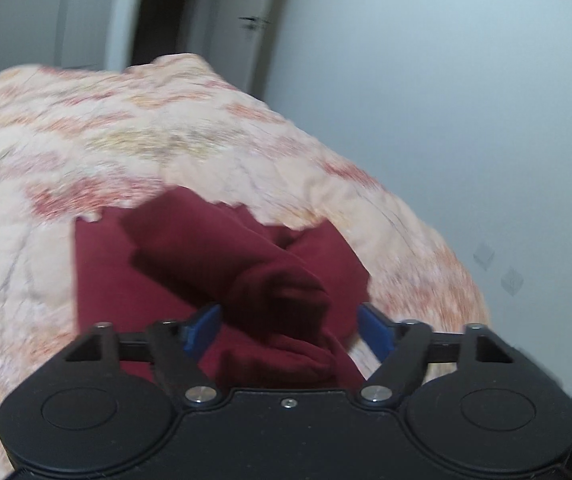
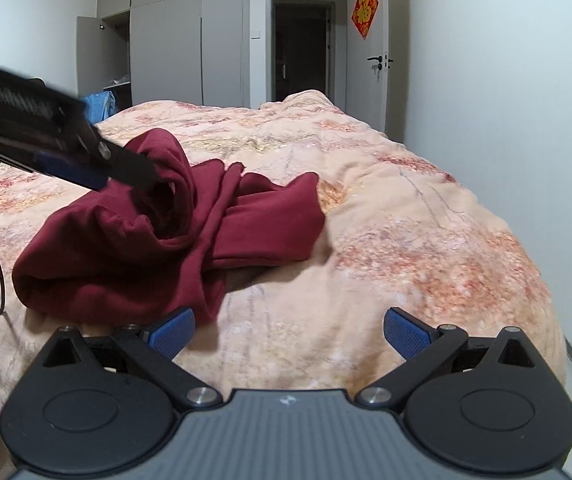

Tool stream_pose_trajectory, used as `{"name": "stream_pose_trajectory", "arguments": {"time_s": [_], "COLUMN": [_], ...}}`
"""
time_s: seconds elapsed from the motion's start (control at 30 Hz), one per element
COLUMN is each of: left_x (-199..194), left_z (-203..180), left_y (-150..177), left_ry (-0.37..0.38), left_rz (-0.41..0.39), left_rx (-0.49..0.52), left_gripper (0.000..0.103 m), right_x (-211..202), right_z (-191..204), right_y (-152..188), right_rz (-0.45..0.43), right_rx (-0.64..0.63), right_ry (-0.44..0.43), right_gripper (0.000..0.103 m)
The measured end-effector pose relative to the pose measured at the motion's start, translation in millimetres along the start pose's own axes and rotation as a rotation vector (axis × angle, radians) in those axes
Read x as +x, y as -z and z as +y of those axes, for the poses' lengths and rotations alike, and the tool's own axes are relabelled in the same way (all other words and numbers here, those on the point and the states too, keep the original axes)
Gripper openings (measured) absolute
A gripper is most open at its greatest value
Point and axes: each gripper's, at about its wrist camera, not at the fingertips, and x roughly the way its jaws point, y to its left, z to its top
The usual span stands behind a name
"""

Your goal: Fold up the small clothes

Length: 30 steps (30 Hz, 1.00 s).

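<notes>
Only one crumpled maroon cloth garment [image 2: 166,236] lies near the front edge of the floral peach quilted bed [image 2: 385,220]; left gripper [image 1: 287,328] wide open around its raised fold; right gripper [image 2: 287,332] wide open, empty.

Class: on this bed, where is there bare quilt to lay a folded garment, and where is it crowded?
Free: the quilt right of the maroon garment, toward the wall, and the stretch beyond it toward the door. Crowded: the near left, where the garment is bunched with the left gripper against it.
</notes>
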Motion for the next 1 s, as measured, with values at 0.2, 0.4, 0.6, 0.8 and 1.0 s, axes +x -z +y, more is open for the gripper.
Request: {"name": "stream_pose_trajectory", "arguments": {"time_s": [0.2, 0.4, 0.6, 0.8, 1.0], "left_x": [-47.6, -95.6, -107.3, -75.0, -23.9], "left_z": [48.2, 95.1, 134.6, 151.7, 136.2], "left_y": [-28.6, -45.9, -29.4, 13.0, 28.8], "left_ry": [-0.162, -0.451, -0.597, -0.527, -0.424], "left_rz": [-0.124, -0.215, -0.143, -0.064, 0.003], "left_rx": [-0.128, -0.131, -0.144, -0.280, -0.288], "left_gripper": [0.102, 0.102, 0.102, 0.102, 0.102], "right_x": [4.1, 16.5, 37.0, 60.9, 83.6], "right_z": [16.8, 33.8, 54.4, 68.1, 64.5], "right_y": [-13.1, -41.7, -67.1, -84.4, -95.7], "right_rz": [-0.046, -0.127, -0.129, -0.110, -0.086], "right_rx": [0.001, -0.009, -0.022, -0.036, 0.028], "right_ry": [-0.062, -0.153, -0.205, -0.205, -0.254], "right_gripper": [0.103, 0.103, 0.103, 0.103, 0.103]}}
